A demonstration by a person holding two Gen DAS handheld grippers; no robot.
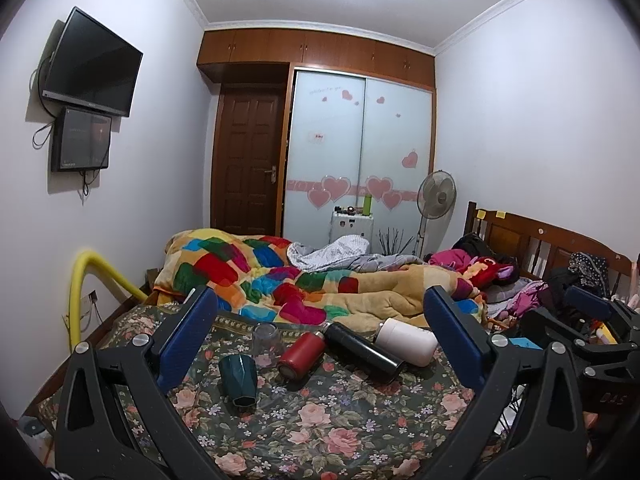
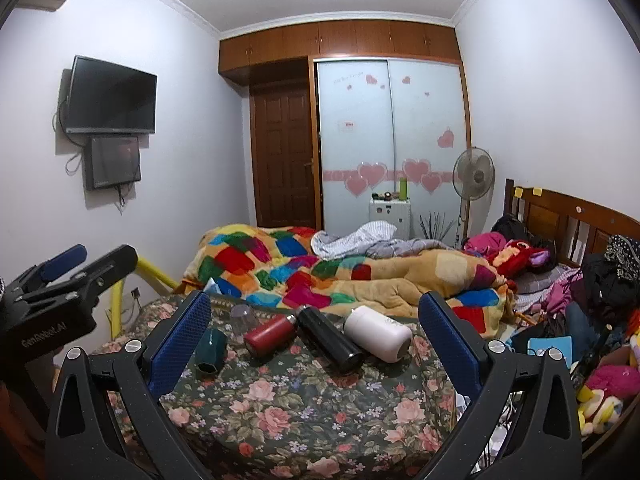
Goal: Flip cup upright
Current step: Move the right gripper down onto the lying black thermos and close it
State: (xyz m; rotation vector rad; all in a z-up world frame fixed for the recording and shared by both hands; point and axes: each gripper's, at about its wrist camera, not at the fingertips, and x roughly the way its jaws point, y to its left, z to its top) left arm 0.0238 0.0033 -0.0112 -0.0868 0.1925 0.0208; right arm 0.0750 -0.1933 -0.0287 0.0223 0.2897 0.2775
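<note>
A dark green faceted cup point(image 1: 237, 378) stands upside down on the floral bedspread point(image 1: 340, 432); it also shows in the right wrist view point(image 2: 211, 353). A clear glass cup point(image 1: 267, 343) stands inverted just behind it, also in the right wrist view point(image 2: 245, 317). A red flask point(image 1: 301, 354), a black flask point(image 1: 362, 351) and a white flask point(image 1: 406, 340) lie on their sides to the right. My left gripper point(image 1: 320, 344) is open and empty, held back from the cups. My right gripper point(image 2: 316, 340) is open and empty, also held back.
A patchwork quilt point(image 1: 256, 276) is heaped behind the flasks. Clothes and toys point(image 2: 600, 376) pile up at the right by the wooden headboard point(image 1: 536, 240). A yellow padded rail point(image 1: 80, 296) runs along the bed's left edge. A fan point(image 1: 436, 196) and wardrobe stand at the back.
</note>
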